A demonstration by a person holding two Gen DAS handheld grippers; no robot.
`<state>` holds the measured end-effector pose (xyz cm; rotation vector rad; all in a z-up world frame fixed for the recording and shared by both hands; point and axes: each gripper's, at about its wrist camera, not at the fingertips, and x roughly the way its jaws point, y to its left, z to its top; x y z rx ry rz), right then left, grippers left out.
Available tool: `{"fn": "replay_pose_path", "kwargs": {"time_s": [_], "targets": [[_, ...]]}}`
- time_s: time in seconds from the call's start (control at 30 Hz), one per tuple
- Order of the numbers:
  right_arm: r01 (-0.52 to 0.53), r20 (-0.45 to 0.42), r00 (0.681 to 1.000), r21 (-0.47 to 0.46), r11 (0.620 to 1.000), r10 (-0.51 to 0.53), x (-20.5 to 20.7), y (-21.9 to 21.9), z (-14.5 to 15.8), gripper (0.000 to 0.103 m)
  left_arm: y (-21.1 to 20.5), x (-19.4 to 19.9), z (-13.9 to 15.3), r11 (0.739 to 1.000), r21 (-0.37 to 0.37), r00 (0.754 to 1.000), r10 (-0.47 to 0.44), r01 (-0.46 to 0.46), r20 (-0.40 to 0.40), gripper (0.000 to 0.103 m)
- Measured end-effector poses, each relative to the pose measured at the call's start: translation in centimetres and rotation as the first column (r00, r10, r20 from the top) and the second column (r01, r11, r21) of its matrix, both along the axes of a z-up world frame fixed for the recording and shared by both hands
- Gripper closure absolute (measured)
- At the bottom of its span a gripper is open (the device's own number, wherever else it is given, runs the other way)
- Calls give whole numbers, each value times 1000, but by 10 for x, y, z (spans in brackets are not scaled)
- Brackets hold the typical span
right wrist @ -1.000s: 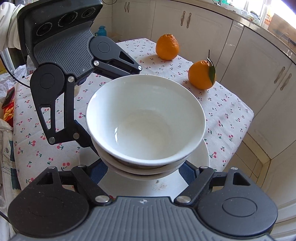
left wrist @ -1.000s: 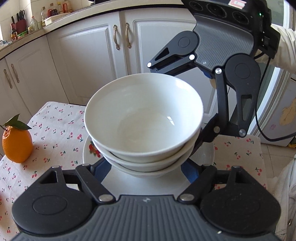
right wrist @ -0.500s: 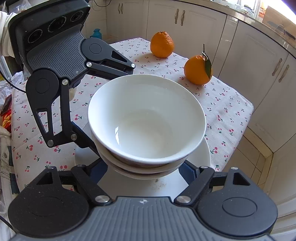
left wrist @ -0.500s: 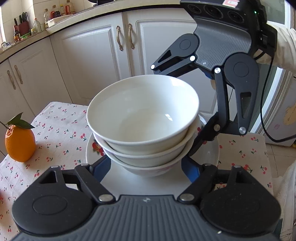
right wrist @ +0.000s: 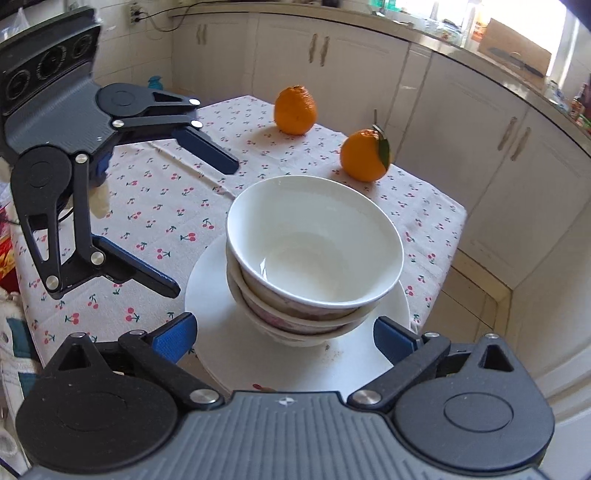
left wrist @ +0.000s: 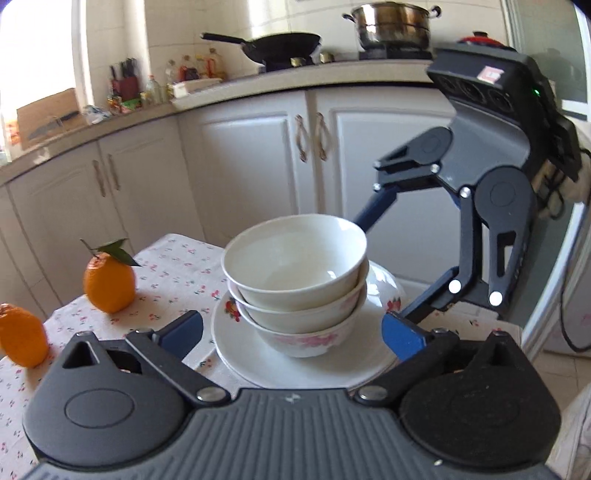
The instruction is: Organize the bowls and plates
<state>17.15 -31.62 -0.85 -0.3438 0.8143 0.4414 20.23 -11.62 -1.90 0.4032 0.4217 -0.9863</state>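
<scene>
Three white bowls are nested in a stack on a white plate with flower print, on the cherry-print tablecloth. My left gripper is open and empty, its blue-padded fingers spread on either side of the plate, clear of the bowls. My right gripper is open and empty too, facing the stack from the opposite side, fingers apart from the plate.
Two oranges sit on the tablecloth beyond the stack; they also show in the left wrist view. White cabinets and a counter with a wok and a pot stand behind. The table edge is near the plate.
Both grippers have pulled back and up from the plate and bowl stack, and their fingers now stand clear of it. The stack rests on the table.
</scene>
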Motion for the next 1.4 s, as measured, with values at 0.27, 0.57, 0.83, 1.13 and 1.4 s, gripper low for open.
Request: {"fn": "replay_pose_path", "kwargs": {"time_s": [0.27,0.57,0.83,1.13,1.4], "targets": [[481,73,871,71,874,-485,-50,18,15,0,24,-40,22,935,-124,942,335,-333,-7,0],[602,138,769,170,780,-624,-88,49,41,0,51,-62,36,803,-86,805,577,-590,-138,1],[594,184,763,182,784,-620,-97,63,50,0,61,-77,44,758,-110,765,629,-643,-137,1],[583,188,770,184,792,-610,-98,69,50,0,60,-79,41,743,-96,748,647,-662,-145,1],[578,181,773,193,793,-608,-98,70,50,0,59,-79,40,736,-83,739,658,-671,-145,1]]}}
